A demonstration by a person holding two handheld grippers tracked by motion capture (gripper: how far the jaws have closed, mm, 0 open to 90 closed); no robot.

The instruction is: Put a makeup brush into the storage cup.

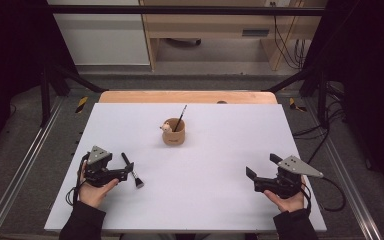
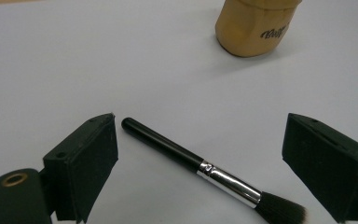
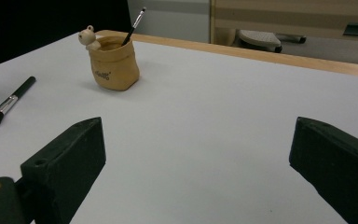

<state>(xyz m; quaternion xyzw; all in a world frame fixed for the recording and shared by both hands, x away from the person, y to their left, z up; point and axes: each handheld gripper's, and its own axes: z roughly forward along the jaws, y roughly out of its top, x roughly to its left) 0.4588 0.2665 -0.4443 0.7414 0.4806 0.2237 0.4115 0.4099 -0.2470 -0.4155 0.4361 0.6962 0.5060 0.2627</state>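
A black makeup brush (image 1: 132,170) with a silver ferrule lies flat on the white table (image 1: 200,210), left of centre; it is also in the left gripper view (image 2: 200,165) and the right gripper view (image 3: 8,102). My left gripper (image 1: 129,170) is open, its jaws on either side of the brush without touching it (image 2: 205,158). A tan holder (image 1: 174,133) with a small bear figure on its rim stands at the table's middle back, with a thin brush (image 1: 180,118) leaning in it. My right gripper (image 1: 260,167) rests open at the right, nothing between its jaws (image 3: 196,154).
A wooden strip (image 1: 187,96) runs along the table's far edge. Metal frame rails (image 1: 25,160) flank the table on both sides, with cables (image 1: 325,135) on the floor to the right. A cabinet stands beyond the table.
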